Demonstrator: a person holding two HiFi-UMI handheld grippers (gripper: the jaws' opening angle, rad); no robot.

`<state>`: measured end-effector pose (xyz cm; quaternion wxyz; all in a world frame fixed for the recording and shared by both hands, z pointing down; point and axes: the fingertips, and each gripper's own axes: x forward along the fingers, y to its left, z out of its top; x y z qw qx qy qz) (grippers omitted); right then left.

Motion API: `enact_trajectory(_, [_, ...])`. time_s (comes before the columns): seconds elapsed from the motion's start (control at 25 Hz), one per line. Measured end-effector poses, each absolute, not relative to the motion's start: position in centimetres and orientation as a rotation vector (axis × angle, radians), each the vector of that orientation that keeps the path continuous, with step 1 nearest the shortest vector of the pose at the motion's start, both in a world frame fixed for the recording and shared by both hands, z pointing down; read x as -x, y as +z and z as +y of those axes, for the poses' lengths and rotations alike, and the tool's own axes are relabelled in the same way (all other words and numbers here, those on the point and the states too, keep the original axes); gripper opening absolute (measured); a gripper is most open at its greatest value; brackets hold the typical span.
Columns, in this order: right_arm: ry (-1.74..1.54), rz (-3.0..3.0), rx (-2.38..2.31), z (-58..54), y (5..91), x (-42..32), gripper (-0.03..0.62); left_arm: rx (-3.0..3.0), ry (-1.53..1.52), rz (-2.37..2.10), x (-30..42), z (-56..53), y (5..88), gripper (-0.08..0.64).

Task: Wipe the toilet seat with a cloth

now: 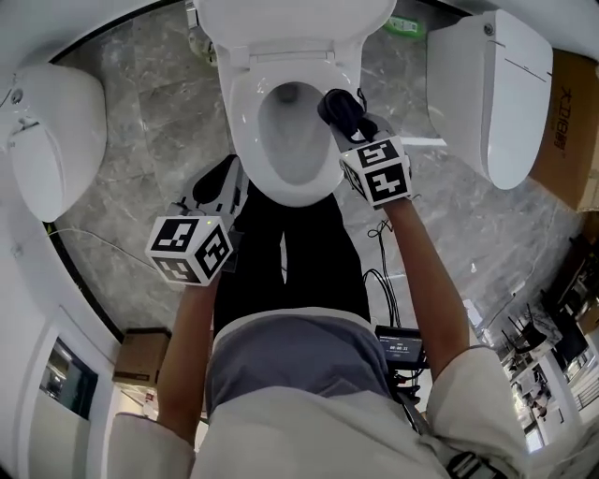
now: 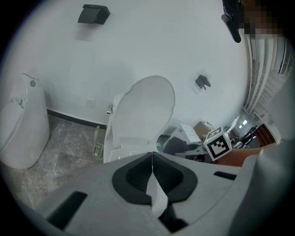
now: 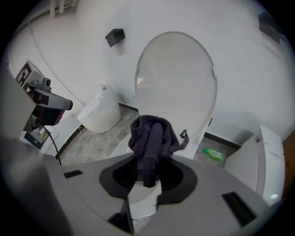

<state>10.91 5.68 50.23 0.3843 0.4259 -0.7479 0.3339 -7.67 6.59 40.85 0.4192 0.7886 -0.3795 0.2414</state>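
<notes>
A white toilet stands in the middle with its lid [image 1: 290,23] raised and its seat [image 1: 245,122] down around the bowl. My right gripper [image 1: 354,129] is shut on a bunched dark cloth [image 1: 339,108], which hangs above the right side of the seat. In the right gripper view the cloth [image 3: 153,133] bulges out of the jaws in front of the lid [image 3: 177,87]. My left gripper [image 1: 217,192] hovers by the seat's near left side. Its jaws [image 2: 152,159] meet with nothing between them, and the lid [image 2: 147,110] shows ahead.
Other white toilets stand at the left [image 1: 51,131] and right [image 1: 496,94]. A cardboard box [image 1: 571,131] sits far right and another [image 1: 140,355] lower left. A green bottle [image 1: 404,26] lies behind the toilet. Cables [image 1: 384,281] and a small device [image 1: 401,346] lie on the marble floor.
</notes>
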Motion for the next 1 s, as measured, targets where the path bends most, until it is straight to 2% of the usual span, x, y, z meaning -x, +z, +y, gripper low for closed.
enact_trajectory(0.68, [0.794, -2.015, -1.286, 7.3, 34.3, -11.5, 0.092, -2.11, 0.511, -0.887, 6.9, 6.5, 30.2, 0.009])
enact_trajectory(1.0, [0.914, -2.151, -1.481, 8.3, 25.9, -12.0, 0.092, -2.197, 0.422, -0.856, 6.3, 7.0, 24.5, 0.009])
